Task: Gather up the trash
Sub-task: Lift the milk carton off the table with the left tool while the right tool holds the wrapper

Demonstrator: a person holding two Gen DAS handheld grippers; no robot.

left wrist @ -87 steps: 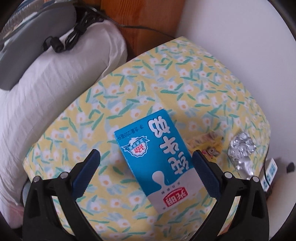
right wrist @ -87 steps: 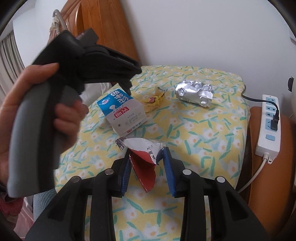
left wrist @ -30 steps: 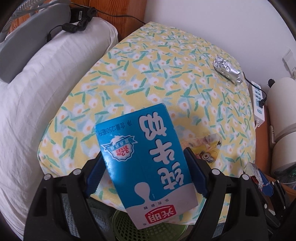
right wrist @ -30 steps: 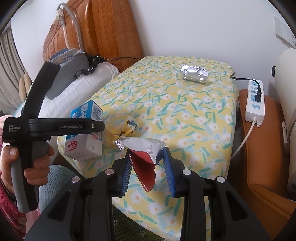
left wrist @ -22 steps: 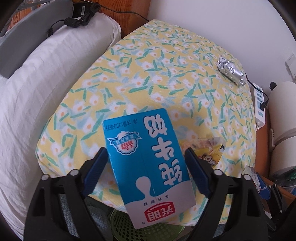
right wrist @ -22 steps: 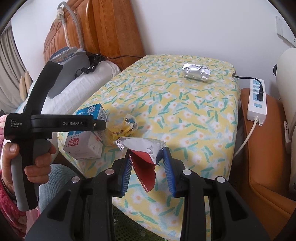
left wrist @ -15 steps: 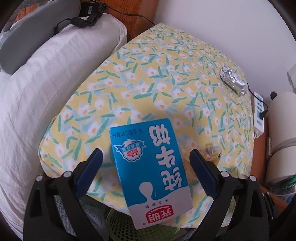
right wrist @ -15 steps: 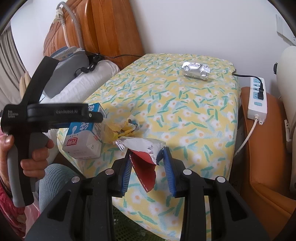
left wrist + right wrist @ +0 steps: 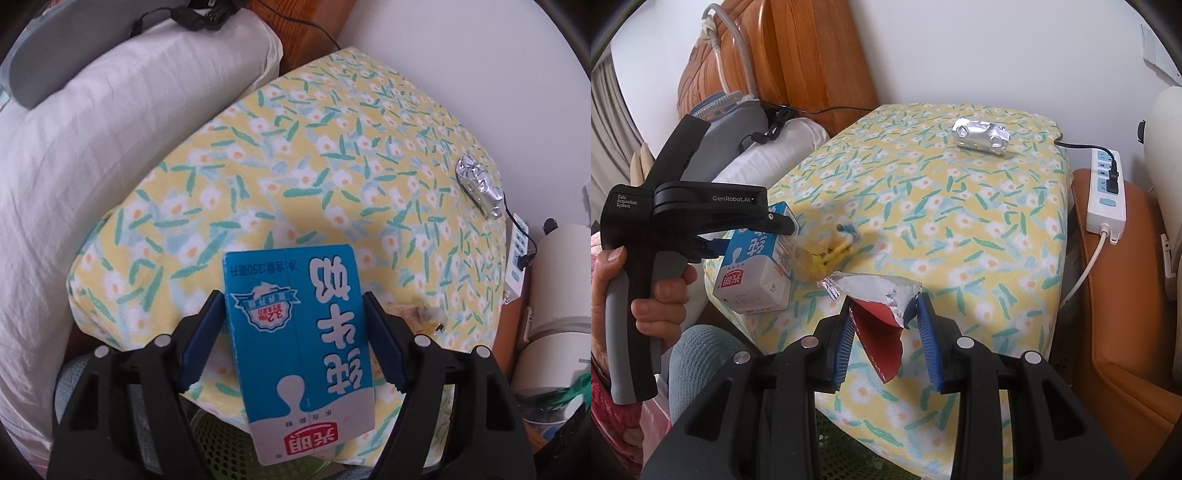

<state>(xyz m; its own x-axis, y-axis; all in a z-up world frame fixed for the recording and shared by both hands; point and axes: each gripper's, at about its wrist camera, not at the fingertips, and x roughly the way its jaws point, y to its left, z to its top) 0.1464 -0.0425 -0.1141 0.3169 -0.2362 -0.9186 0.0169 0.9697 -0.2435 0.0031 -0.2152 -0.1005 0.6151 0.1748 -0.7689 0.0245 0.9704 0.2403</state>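
Left gripper (image 9: 291, 332), seen through its own wrist camera, has the blue-and-white rectangular milk carton (image 9: 299, 343) between its blue pads; its jaws have just been closing, and the pads now sit against the carton's two long sides, so I judge it pinched. The carton hangs past the near edge of the table with the yellow flowered cloth (image 9: 295, 166), above the green perforated plastic basket (image 9: 221, 443) that shows under the gripper. Nothing shows in the small visible part of the basket. Far back near the right edge of the table lies a crumpled silver foil packet (image 9: 480, 184), untouched. Just right of the carton a scrap of the yellow and clear plastic wrapper (image 9: 424, 314) peeks out on the cloth.

From the right wrist camera, the right gripper (image 9: 886, 332) is pressed together on a torn red wrapper with a silver foil lining (image 9: 879, 314), held over the near end of the table. The left gripper and the person's hand (image 9: 646, 295) carry the milk carton at the table's left corner. The yellow wrapper lies beside it, and the silver foil packet sits well apart at the far end.

By my reading, two pieces are picked up but not yet dropped in, and two more remain on the table.
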